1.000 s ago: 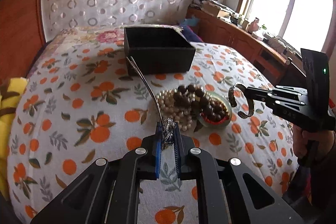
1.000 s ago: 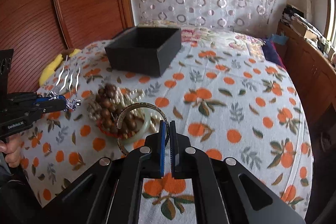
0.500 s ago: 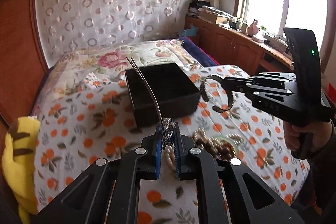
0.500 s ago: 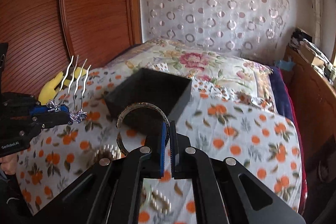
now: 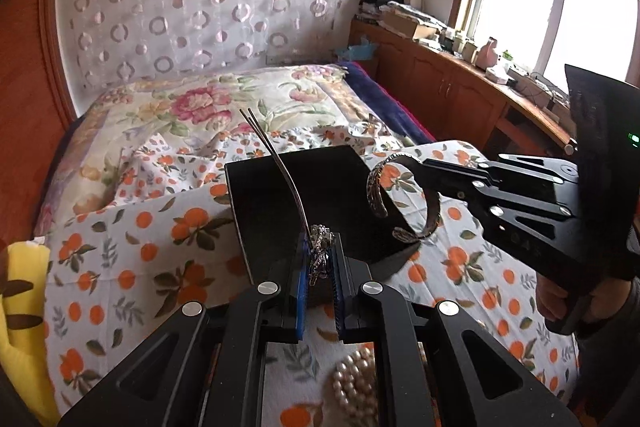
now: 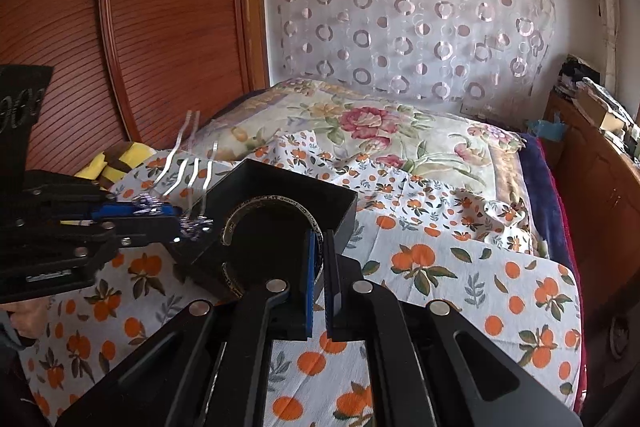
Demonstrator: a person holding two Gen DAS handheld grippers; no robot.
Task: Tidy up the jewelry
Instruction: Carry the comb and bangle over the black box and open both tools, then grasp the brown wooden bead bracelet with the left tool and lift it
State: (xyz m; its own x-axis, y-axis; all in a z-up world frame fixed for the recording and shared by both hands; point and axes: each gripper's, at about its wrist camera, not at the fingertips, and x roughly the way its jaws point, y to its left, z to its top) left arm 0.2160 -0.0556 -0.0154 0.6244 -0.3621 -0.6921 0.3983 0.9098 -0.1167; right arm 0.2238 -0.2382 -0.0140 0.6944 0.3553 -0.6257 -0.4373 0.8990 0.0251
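Note:
My left gripper (image 5: 320,261) is shut on the jewelled head of a silver hair comb (image 5: 286,175); its wavy tines stick up and forward over the open black box (image 5: 260,211). My right gripper (image 6: 319,253) is shut on a silver cuff bangle (image 6: 240,213), which hangs over the box's (image 6: 347,215) near right part. In the left wrist view the right gripper (image 5: 420,165) comes in from the right with the bangle (image 5: 373,187). The right wrist view has the left gripper (image 6: 174,217) and comb (image 6: 188,173) at the box's left edge.
The box lies on an orange-print bedspread (image 5: 140,247). A pearl strand (image 5: 356,383) lies just under my left gripper. A yellow plush toy (image 5: 20,307) sits at the bed's left edge, by the wooden headboard (image 6: 160,27). A cluttered wooden cabinet (image 5: 460,87) runs under the window on the right.
Both grippers have risen and moved forward from the bead pile to the black box, each still holding its piece. The bead pile has dropped out of view below.

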